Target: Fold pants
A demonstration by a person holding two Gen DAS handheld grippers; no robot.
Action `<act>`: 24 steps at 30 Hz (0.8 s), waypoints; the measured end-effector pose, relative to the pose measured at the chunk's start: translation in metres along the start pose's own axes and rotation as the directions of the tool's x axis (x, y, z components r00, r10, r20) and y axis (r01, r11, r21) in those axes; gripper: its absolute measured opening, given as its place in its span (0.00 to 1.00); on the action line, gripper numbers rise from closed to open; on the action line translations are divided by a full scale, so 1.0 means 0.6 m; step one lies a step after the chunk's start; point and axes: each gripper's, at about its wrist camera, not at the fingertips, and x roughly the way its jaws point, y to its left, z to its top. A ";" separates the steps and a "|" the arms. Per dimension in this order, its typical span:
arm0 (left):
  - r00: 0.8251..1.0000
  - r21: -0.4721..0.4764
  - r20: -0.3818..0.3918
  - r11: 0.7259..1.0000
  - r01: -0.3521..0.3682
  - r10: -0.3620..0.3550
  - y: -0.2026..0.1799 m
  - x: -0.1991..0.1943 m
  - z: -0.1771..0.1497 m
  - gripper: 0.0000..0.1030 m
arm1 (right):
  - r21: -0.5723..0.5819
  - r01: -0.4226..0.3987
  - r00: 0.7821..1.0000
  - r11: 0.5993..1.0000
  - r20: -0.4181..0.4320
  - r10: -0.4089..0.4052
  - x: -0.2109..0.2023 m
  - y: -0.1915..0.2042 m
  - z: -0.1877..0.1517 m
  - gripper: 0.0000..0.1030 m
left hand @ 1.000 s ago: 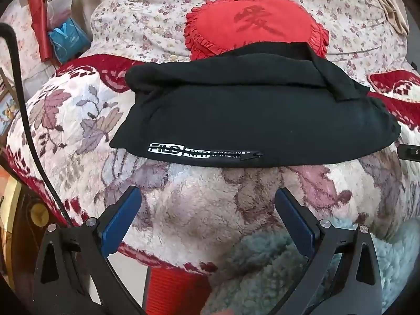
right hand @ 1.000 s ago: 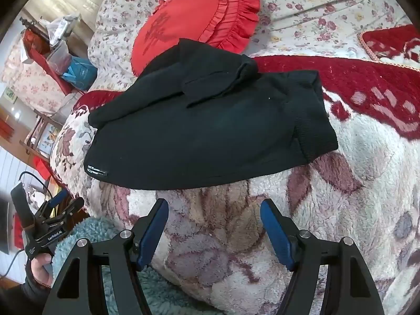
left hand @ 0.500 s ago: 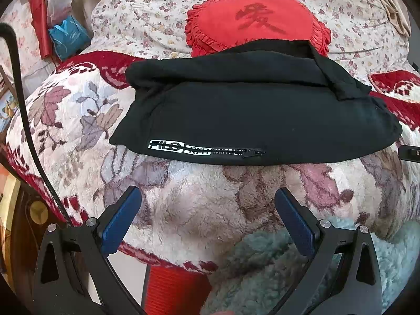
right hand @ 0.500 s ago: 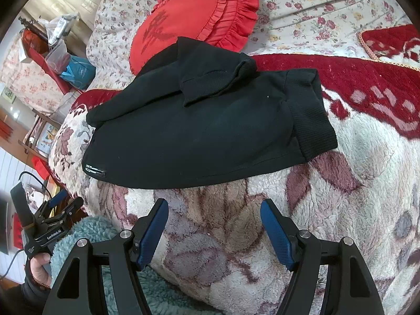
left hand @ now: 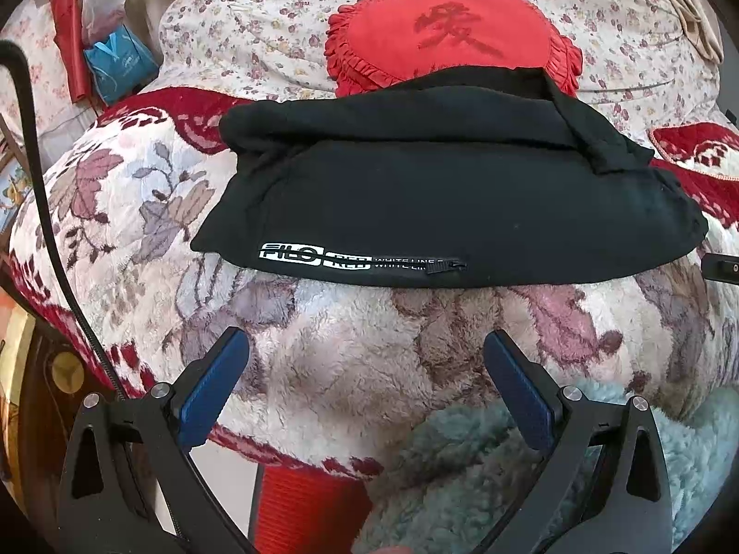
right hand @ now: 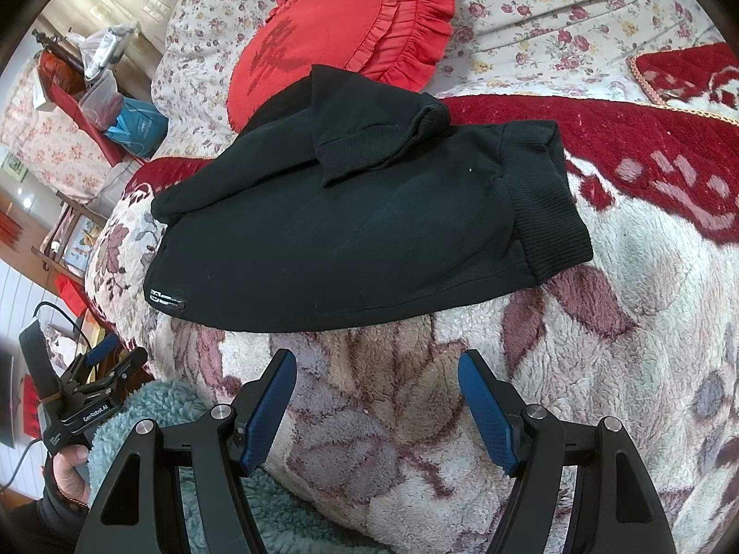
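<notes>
A: Black pants (left hand: 443, 203) are lying folded into a compact bundle on a fleecy floral blanket (left hand: 351, 346) covering the bed, their far edge resting against a red ruffled cushion (left hand: 450, 41). Where are the grippers sitting?

B: Both are hovering at the near side of the bed, short of the fabric. The left gripper (left hand: 367, 376) is holding its blue-padded fingers (left hand: 212, 390) wide apart, gripping nothing, facing the hem with the white logo strip (left hand: 316, 259).

A: And the right one?

B: The right gripper (right hand: 376, 394) is likewise showing its fingers (right hand: 268, 408) spread apart and empty, pointing at the bundle's near edge. In its view the ribbed cuffs (right hand: 538, 212) are lying at the right end of the pants (right hand: 351, 240), one leg end doubled back on top.

A: Anything else in frame?

B: A pale blue fuzzy sleeve (right hand: 152, 408) is showing beside the left gripper (right hand: 92, 376), and a blue bag (left hand: 120, 62) is sitting beyond the bed.
</notes>
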 end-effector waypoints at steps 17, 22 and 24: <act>1.000 0.003 -0.006 1.000 -0.001 0.001 0.002 0.001 -0.002 0.99 | -0.002 0.013 1.000 1.000 0.020 -0.013 -0.004 -0.005 0.002 0.69; 1.000 0.003 -0.010 1.000 0.000 0.000 0.000 0.002 -0.003 0.99 | -0.120 0.127 0.955 0.985 0.283 -0.089 -0.069 0.023 0.007 0.66; 1.000 0.004 -0.012 1.000 0.001 -0.001 -0.001 0.003 -0.003 0.99 | -0.190 0.207 0.903 0.960 0.415 -0.112 -0.098 0.044 0.000 0.67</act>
